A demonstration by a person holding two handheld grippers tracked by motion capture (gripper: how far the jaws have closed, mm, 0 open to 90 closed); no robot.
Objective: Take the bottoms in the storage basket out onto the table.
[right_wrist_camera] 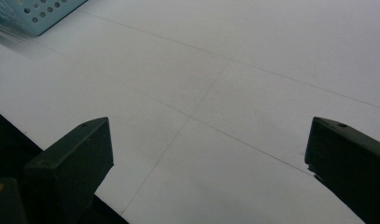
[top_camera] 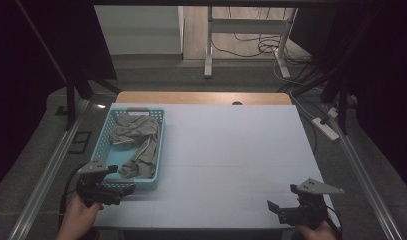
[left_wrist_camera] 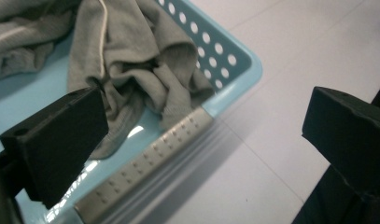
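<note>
Left gripper (top_camera: 125,188) hovering at near end of blue basket (top_camera: 107,145), jaws spread wide, holding nothing. Grey garment (top_camera: 136,142) lying crumpled inside, just ahead of it, long axis running away from tool. Right gripper (top_camera: 274,210) well off to far side, jaws wide, empty, over bare white table (top_camera: 231,145). Left looking nearer; basket rim (left_wrist_camera: 178,135) in between.

Left gripper (top_camera: 122,191) sits low at the near left, held in the left hand (top_camera: 78,216), jaws spread wide. Right gripper (top_camera: 277,210) is at the near right, right hand (top_camera: 313,231) just visible beneath it, jaws gaping too.
</note>
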